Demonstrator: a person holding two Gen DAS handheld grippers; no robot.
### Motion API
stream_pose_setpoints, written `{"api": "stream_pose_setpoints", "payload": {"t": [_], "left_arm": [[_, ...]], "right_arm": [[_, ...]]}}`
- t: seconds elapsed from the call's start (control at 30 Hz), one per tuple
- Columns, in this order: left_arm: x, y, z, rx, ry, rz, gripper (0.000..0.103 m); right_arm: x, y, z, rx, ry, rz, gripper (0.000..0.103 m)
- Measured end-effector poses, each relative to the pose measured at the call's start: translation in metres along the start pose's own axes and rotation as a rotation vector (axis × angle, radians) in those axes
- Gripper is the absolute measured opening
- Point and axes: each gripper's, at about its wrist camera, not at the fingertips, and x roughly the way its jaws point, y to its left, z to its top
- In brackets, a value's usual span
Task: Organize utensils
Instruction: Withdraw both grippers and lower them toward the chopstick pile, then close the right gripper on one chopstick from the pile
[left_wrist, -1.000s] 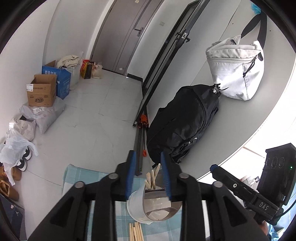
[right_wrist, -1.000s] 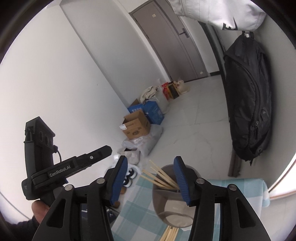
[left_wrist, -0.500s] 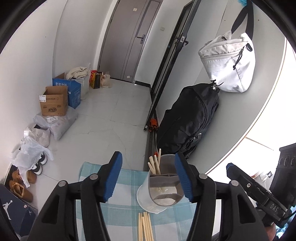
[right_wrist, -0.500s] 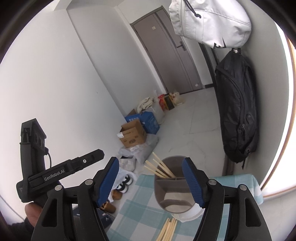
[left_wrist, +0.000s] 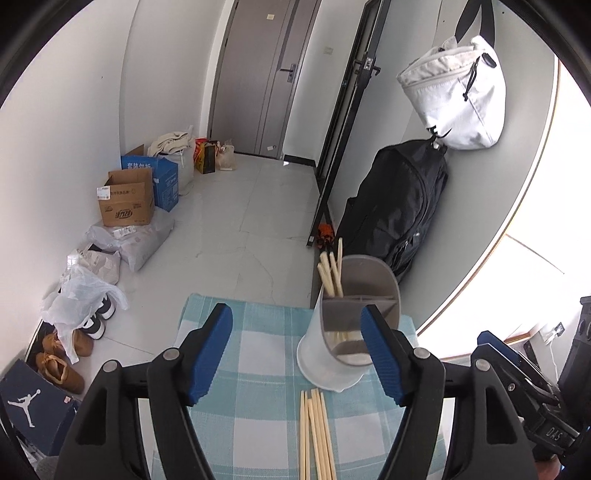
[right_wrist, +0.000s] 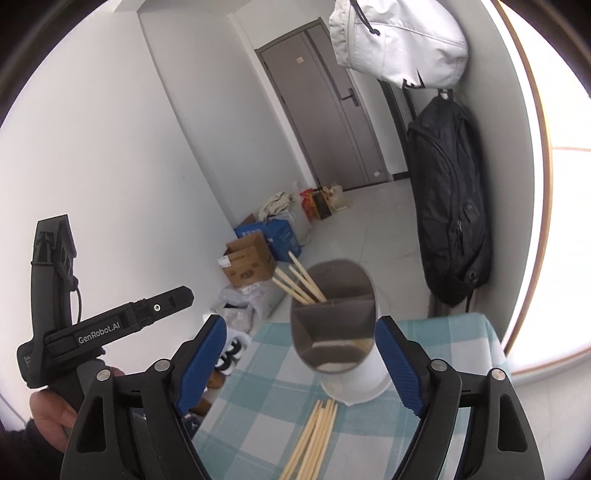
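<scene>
A gray utensil holder (left_wrist: 360, 295) with inner dividers stands upright in a clear plastic outer cup (left_wrist: 314, 354) on the bench, which is covered by a blue-and-white checked cloth (left_wrist: 258, 354). Several wooden chopsticks (left_wrist: 332, 271) stick up out of the holder's far-left compartment, leaning slightly left. A loose bundle of chopsticks (left_wrist: 317, 432) lies flat on the cloth just in front of the holder, its tips touching or almost touching the outer cup's base.

The left gripper (left_wrist: 301, 356) hovers in front of the holder with its blue-padded jaws spread wide and nothing between them; its right pad overlaps the holder's right side in the left wrist view, but contact cannot be told. The right gripper (right_wrist: 301, 365) is likewise spread wide and holds nothing, its jaws framing the holder from the near side above the loose bundle. Behind the holder, a black backpack (left_wrist: 399, 218) leans against the wall beneath a hanging white bag (left_wrist: 458, 99)
</scene>
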Motion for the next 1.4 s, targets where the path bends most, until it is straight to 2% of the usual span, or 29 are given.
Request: {"api": "stream_pose_setpoints", "payload": {"t": [0.37,0.43,0.53,0.77,0.83,0.97,1.0,1.07,1.13,1.17,1.33,1.4], "left_arm": [[0.02,0.014,-0.038,-0.018,0.06,0.042,0.068],[0.028,0.019,-0.044,-0.03,0.099,0.047,0.068],[0.038,0.024,-0.053,-0.042,0.132,0.055,0.068],[0.05,0.037,-0.067,-0.023,0.138,0.109,0.068],[0.056,0.041,-0.07,-0.026,0.17,0.112,0.068],[0.063,0.049,-0.071,-0.053,0.203,0.112,0.068],[0.064,0.052,-0.071,-0.062,0.212,0.11,0.068],[0.066,0.056,-0.072,-0.077,0.226,0.116,0.068],[0.07,0.063,-0.073,-0.102,0.245,0.12,0.068],[0.073,0.067,-0.074,-0.122,0.258,0.116,0.068],[0.077,0.073,-0.074,-0.162,0.288,0.109,0.068],[0.077,0.074,-0.074,-0.169,0.292,0.104,0.068]], "right_arm": [[0.022,-0.004,-0.049,-0.039,0.124,-0.07,0.091],[0.027,-0.004,-0.055,-0.047,0.151,-0.078,0.092],[0.04,-0.003,-0.065,-0.071,0.212,-0.104,0.092],[0.075,-0.011,-0.089,-0.052,0.375,-0.132,0.091],[0.084,-0.012,-0.095,-0.056,0.412,-0.143,0.091],[0.104,-0.012,-0.106,-0.076,0.505,-0.147,0.072],[0.11,-0.011,-0.11,-0.079,0.526,-0.15,0.062],[0.12,-0.009,-0.116,-0.086,0.566,-0.143,0.052],[0.129,-0.008,-0.121,-0.097,0.6,-0.138,0.037],[0.131,-0.007,-0.123,-0.102,0.611,-0.128,0.028],[0.138,-0.001,-0.129,-0.168,0.628,-0.184,0.027],[0.138,0.002,-0.129,-0.196,0.625,-0.207,0.023]]}}
